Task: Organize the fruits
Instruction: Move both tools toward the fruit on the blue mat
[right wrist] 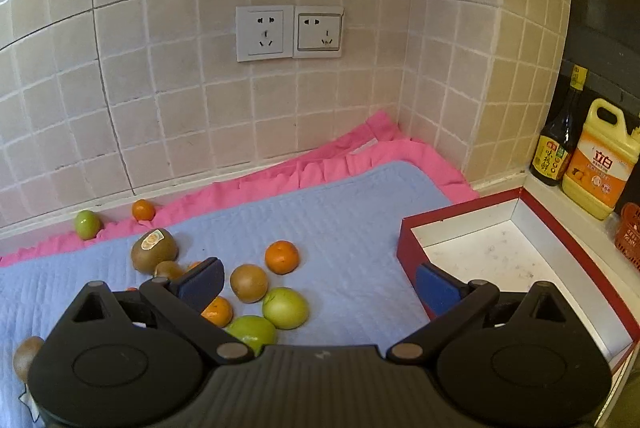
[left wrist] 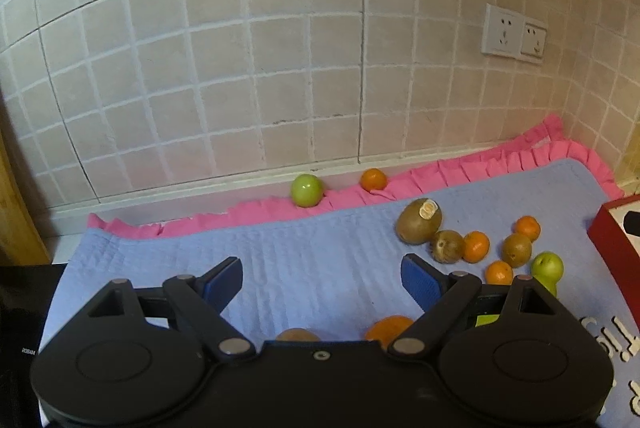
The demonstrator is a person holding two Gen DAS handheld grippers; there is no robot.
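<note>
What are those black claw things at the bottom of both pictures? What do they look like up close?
They are two hand-held grippers. The left gripper and right gripper look alike: a matte black plastic body with two round discs, angled black link arms joined by silver pins, and two fingers faced with ribbed blue pads. No cables, hands or sleeves show.

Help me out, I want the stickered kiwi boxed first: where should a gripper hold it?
Grip the big kiwi across its narrow middle, coming from above with the open right gripper. Its sticker faces up, and a smaller kiwi crowds its near side.
</note>
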